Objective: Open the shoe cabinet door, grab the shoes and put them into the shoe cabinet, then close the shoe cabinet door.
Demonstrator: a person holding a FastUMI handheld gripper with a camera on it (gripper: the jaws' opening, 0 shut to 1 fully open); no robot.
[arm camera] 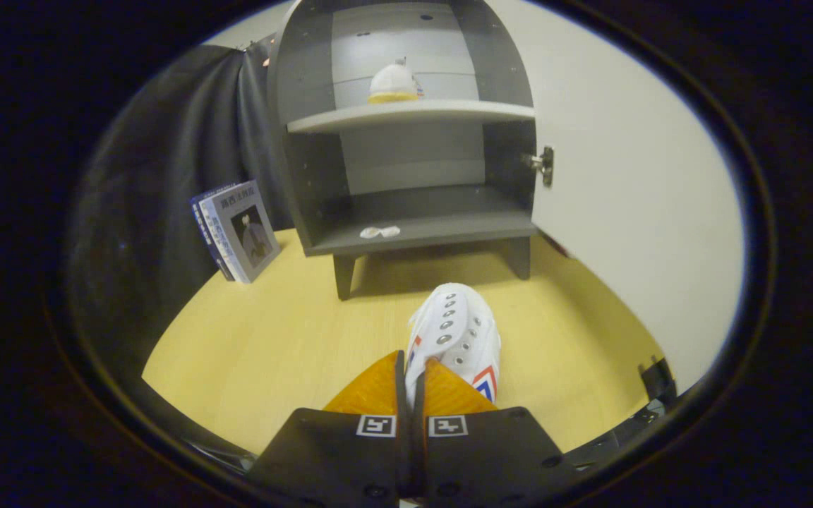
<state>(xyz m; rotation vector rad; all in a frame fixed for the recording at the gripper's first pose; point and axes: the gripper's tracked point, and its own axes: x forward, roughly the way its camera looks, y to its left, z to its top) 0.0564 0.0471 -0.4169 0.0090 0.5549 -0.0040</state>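
Two shoes are in play: one small white canvas sneaker with metal eyelets and red-and-blue side trim (457, 337) sits just ahead of the gripper (413, 374) on the pale yellow wooden tabletop (272, 353), and its mate, a white shoe with a yellowish sole (393, 85), rests on the upper shelf of the grey arched shoe cabinet (406, 141). The fingers are drawn close together with only a narrow gap between them, and the heel edge of the near sneaker appears to be pinched in that gap; whether both press firmly on it I cannot tell for sure, though the thin collar is a sensible place to take a soft shoe, since it gives a narrow lip to clamp and leaves the toe pointing at the cabinet. The white cabinet door (632, 212) is swung wide open to the right on its metal hinge (543, 164), which leaves the shelves free to reach. The lower shelf holds only a small whitish crumpled scrap (380, 231) near its front edge, so it looks like the open place for this second shoe. Leaning against the dark cloth wall, just left of the cabinet's leg, is a pair of grey-and-blue books (236, 230), well apart from the path ahead. By my reading, the door step is done, one shoe is stowed, and carrying this one in comes next.
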